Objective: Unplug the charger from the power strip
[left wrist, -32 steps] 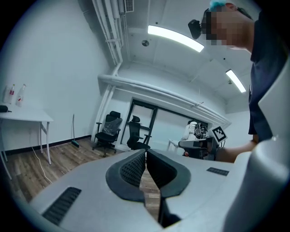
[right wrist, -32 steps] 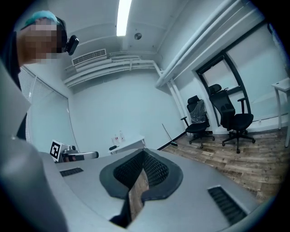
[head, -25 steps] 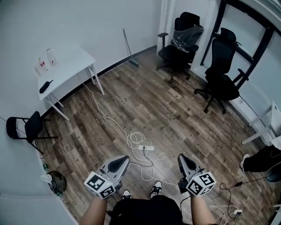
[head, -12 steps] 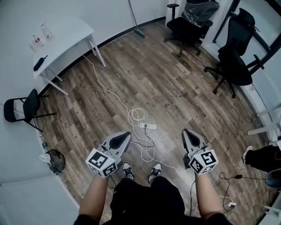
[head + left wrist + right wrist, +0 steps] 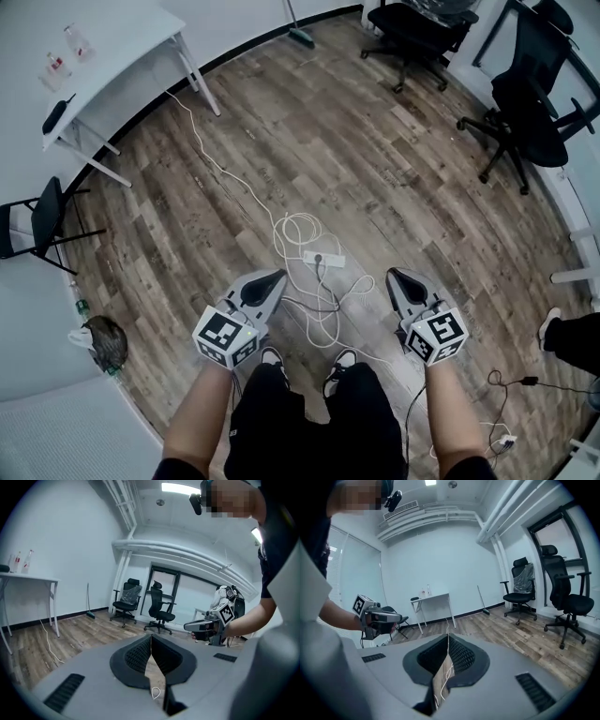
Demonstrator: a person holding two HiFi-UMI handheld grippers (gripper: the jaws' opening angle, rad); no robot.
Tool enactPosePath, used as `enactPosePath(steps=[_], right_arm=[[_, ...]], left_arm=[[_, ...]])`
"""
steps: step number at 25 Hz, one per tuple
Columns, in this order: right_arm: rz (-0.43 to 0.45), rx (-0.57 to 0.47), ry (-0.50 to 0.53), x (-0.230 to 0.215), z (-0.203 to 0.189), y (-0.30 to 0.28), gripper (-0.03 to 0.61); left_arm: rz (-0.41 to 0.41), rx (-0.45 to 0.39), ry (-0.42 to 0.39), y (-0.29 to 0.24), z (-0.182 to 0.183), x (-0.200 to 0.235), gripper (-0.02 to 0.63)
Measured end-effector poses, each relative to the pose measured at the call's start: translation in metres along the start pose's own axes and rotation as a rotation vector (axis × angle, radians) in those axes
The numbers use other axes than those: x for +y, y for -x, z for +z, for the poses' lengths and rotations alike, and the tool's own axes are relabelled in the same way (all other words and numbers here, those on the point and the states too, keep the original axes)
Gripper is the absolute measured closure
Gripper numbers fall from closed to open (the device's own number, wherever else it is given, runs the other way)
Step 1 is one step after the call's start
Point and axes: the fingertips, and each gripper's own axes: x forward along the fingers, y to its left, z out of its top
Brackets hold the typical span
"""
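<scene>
A white power strip (image 5: 323, 258) lies on the wood floor ahead of my feet, with a dark plug in it and white cable (image 5: 298, 228) looped around it. My left gripper (image 5: 277, 276) hangs above the floor to the left of the strip, jaws shut with nothing between them. My right gripper (image 5: 391, 275) hangs to the strip's right, also shut and empty. In the left gripper view the jaws (image 5: 151, 637) meet at their tips, and the right gripper (image 5: 206, 626) shows across from them. In the right gripper view the jaws (image 5: 447, 637) meet over a strand of white cable on the floor.
A white table (image 5: 89, 70) stands at the back left with a cable running from it. A black folding chair (image 5: 37, 225) is at far left, two office chairs (image 5: 525, 94) at back right. A small charger and cable (image 5: 511, 384) lie at lower right. My shoes (image 5: 342, 361) are below the strip.
The head camera has sunk and tipped down, so the floor and strip look nearer. Both grippers came down with it, still shut, and now flank the power strip.
</scene>
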Motion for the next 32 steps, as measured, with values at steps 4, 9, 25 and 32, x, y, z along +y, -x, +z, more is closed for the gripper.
enactPosePath(steps=[4, 9, 25, 32], right_arm=[[0.006, 0.029, 0.035, -0.031, -0.082, -0.053, 0.558], [0.005, 0.076, 0.028, -0.066, -0.181, -0.110, 0.558], [0.066, 0.208, 0.156, -0.130, -0.443, -0.247, 0.504], [0.147, 0.329, 0.219, -0.138, -0.520, -0.290, 0.402]], left_arm=[[-0.027, 0.032, -0.015, -0.045, -0.079, 0.033, 0.589], [-0.070, 0.103, -0.049, -0.105, -0.177, 0.065, 0.589], [-0.176, 0.208, -0.078, -0.241, -0.452, 0.153, 0.589], [-0.229, 0.303, -0.068, -0.280, -0.530, 0.166, 0.589]])
